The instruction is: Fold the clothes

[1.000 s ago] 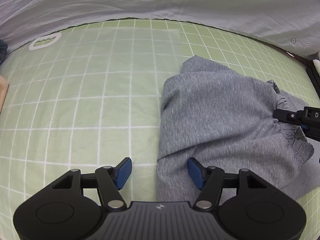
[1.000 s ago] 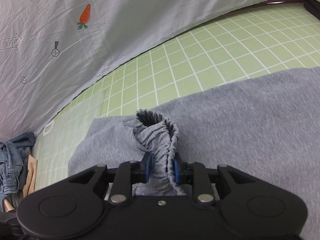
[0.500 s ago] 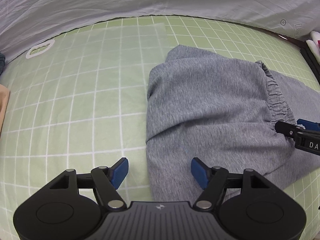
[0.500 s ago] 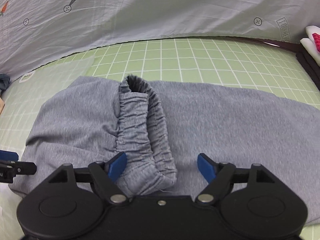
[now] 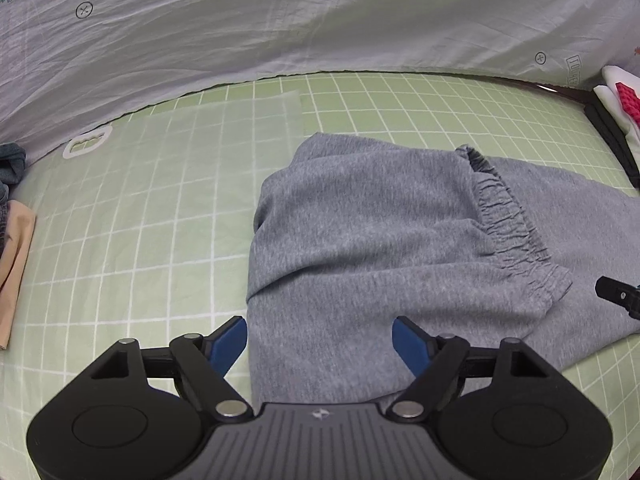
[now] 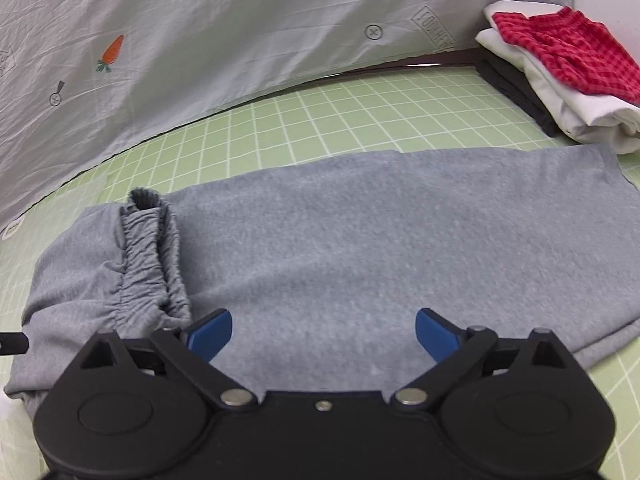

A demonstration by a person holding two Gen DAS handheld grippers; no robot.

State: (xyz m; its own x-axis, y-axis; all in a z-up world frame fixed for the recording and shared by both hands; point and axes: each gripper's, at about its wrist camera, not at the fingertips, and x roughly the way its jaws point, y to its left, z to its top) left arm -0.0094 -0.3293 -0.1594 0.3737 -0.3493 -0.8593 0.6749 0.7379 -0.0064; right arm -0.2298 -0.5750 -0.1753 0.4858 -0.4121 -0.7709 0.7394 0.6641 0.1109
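Note:
Grey sweatpants (image 5: 380, 224) lie partly folded on the green grid mat (image 5: 140, 200), the elastic waistband (image 5: 508, 220) laid over the middle. My left gripper (image 5: 320, 340) hovers over the folded left end, its jaws opening, blue pads clear of the cloth. In the right wrist view the same grey sweatpants (image 6: 380, 240) stretch to the right and the waistband (image 6: 152, 264) lies at the left. My right gripper (image 6: 324, 334) hangs above the cloth beside the waistband, jaws opening wide and holding nothing. A tip of the right gripper shows at the left view's right edge.
A stack of folded clothes (image 6: 560, 68), red check on white on dark, sits at the mat's far right corner. Denim (image 5: 10, 160) and a beige garment (image 5: 14, 272) lie at the left edge. A printed grey sheet (image 5: 280, 20) rises behind the mat.
My right gripper let go of the waistband, opened wide and drew back to the right. My left gripper pulled back and up a little, its jaws wider. The waistband now lies flat on the trousers.

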